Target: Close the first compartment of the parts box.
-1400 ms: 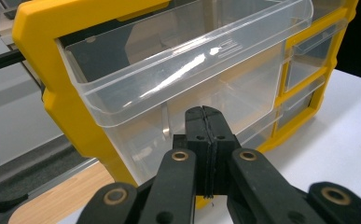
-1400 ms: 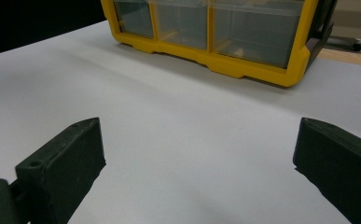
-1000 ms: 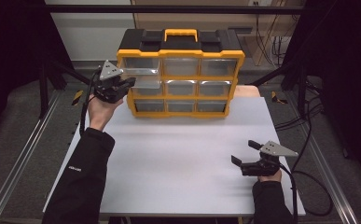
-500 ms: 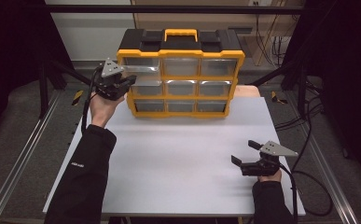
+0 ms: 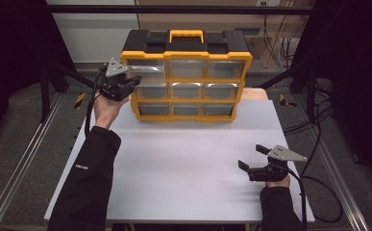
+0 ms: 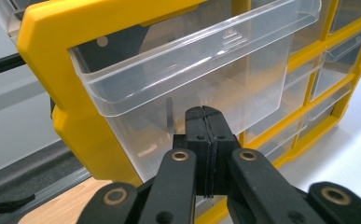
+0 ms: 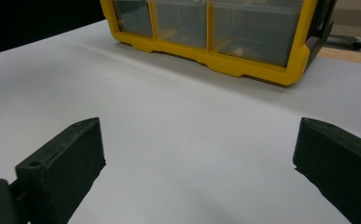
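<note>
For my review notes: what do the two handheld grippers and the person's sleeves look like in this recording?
Both the left gripper and the right gripper are black, two-jawed, with brass-coloured pivot rivets and a grey three-cornered plate on top. A black cable trails from each. The person wears black long sleeves; the left sleeve bears small white lettering.

Left arm stretched forward, sleeve dark, hand raised; left gripper (image 5: 126, 83) held high, pointing right, jaws pressed together with nothing visible between them. Right forearm low at near edge; right gripper (image 5: 250, 158) level, pointing left, jaws spread wide.
</note>
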A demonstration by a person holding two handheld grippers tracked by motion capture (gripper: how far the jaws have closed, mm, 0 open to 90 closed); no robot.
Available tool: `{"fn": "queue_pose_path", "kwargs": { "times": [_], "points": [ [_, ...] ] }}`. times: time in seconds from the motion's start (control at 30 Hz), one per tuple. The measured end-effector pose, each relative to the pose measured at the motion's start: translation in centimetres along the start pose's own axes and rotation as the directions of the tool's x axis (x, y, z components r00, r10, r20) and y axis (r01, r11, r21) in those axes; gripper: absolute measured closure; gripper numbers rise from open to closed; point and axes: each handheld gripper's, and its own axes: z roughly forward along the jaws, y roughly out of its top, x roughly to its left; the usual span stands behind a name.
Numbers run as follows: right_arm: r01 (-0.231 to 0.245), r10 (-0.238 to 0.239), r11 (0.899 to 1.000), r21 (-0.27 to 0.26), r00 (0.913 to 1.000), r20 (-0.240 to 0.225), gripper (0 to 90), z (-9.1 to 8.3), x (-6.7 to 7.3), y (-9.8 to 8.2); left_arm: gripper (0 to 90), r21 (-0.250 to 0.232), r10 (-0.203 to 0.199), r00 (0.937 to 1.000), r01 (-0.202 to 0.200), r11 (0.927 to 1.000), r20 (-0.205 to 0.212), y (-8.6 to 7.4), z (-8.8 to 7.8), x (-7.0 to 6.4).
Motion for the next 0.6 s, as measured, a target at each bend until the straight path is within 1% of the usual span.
{"fn": "queue_pose_path", "kwargs": {
  "times": [0.6],
  "points": [
    [0.0,0.0,1.0,0.0,1.0,0.002,2.2,0.0,0.0,0.0,89.0,0.011,0.0,0.9999,0.0,0.9999,-0.01,0.2,1.1,0.3]
  ]
}}
